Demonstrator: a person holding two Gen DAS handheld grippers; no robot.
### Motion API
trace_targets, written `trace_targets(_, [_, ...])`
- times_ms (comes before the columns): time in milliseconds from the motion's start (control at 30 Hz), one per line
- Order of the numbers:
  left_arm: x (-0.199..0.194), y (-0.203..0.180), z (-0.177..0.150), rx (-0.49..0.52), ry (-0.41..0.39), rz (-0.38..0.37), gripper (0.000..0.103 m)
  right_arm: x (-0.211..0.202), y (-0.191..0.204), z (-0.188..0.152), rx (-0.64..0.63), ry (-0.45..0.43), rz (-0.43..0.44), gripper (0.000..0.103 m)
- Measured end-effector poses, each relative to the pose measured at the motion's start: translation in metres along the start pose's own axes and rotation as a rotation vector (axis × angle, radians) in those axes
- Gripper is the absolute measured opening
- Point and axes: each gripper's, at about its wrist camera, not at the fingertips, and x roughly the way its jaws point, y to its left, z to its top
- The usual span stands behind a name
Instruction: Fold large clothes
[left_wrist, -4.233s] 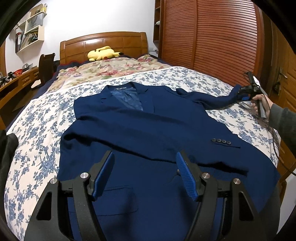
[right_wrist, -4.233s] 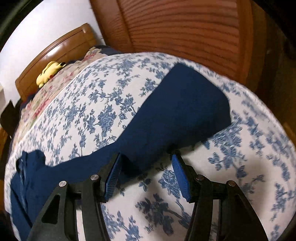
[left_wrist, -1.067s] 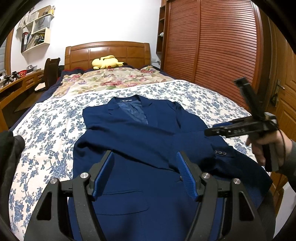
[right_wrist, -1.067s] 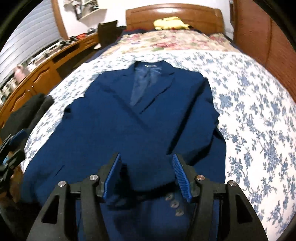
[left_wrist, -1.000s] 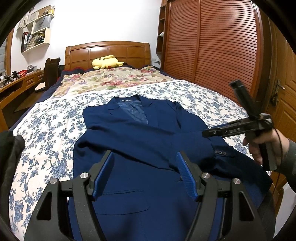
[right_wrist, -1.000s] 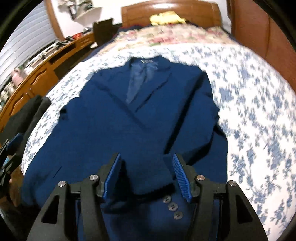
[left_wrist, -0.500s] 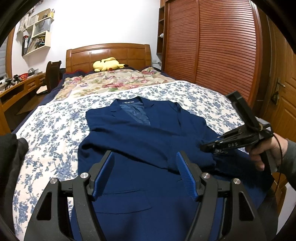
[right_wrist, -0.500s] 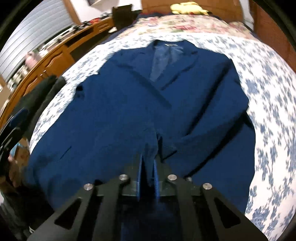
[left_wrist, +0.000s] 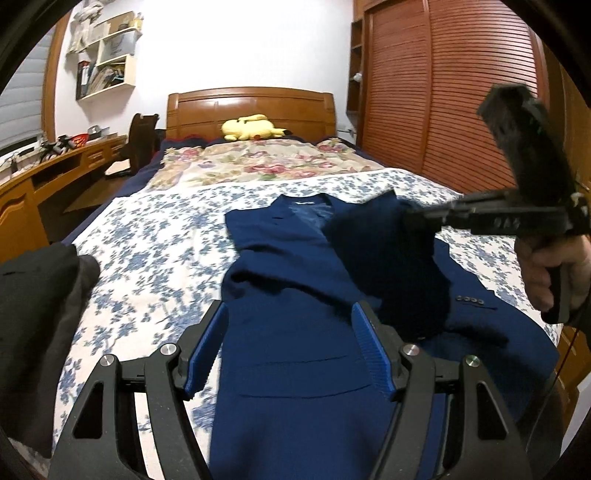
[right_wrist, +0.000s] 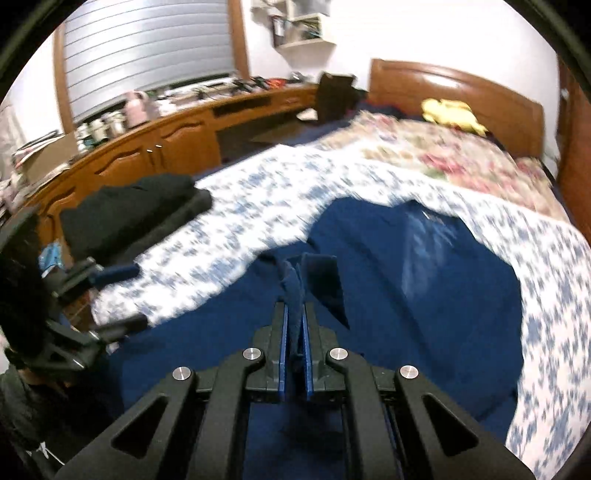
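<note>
The right gripper (right_wrist: 293, 325), black frame with blue pads, had its jaws pressed together on a fold of the navy blue suit jacket (left_wrist: 314, 332), pinching the cloth so it stuck up between the pads at the centre of the right wrist view. From the left wrist view you could see that same tool at the right edge of the frame, held in the person's right hand (left_wrist: 554, 269), lifted above the bed with a bunched-up section of jacket hanging from its tip. The left gripper (left_wrist: 291, 350) sat low in the bottom middle of its own frame, jaws spread wide with nothing between them, hovering over the lower front of the jacket.

The jacket itself was lying collar-away on the white bedspread with blue flowers (left_wrist: 155, 251), filling the centre of both views. A folded pile of dark clothing (left_wrist: 33, 295) was at the left edge of the bed. Further back: a floral quilt (left_wrist: 258, 158), a yellow plush toy (left_wrist: 251, 127) against the wooden headboard (left_wrist: 251, 103), slatted wooden wardrobe doors (left_wrist: 461, 92) on the right, and a long wooden desk (right_wrist: 155, 147) on the left.
</note>
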Motion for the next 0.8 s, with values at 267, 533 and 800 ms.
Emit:
trace_targets(267, [-0.010,0.015,-0.004,-0.015,-0.018,0.012,0.070,0.021,0.042,-0.011,-0.044,0.077,0.074,0.014])
trace_targets(533, [-0.011,0.019,-0.005,-0.021,-0.016,0.004,0.070,0.021,0.037,-0.046,0.000,0.150,0.037,0.044])
trace_targets(800, [0.003,0.005,-0.005,0.010,0.017,-0.011,0.070,0.002,-0.001,-0.086,0.084,0.168,-0.137,0.044])
